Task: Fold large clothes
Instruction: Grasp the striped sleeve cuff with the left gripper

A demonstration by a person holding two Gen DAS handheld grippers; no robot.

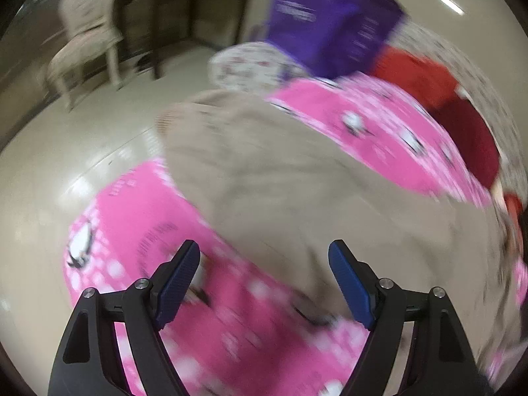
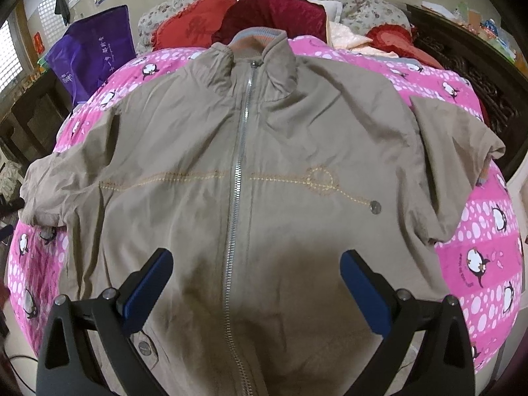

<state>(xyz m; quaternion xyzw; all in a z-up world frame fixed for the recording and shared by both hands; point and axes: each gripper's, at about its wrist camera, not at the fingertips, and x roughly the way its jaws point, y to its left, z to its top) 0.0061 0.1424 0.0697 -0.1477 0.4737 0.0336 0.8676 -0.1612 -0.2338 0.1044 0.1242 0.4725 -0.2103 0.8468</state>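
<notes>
Jacket (image 2: 264,171) looks light, limp, slippery on the bedspread (image 2: 488,247); we would pinch its 9 o'clock sleeve (image 2: 56,184), left gripper (image 1: 264,257) and right gripper (image 2: 257,264) both spread, empty.

We look fwd and steeply down along each tool. Right cam sits over the jacket (image 2: 264,181) hem, facing the pillows. Left cam, blurred, looks across the bed's corner. Both share jacket, pink blanket (image 2: 478,231), purple bag (image 2: 92,46).
</notes>
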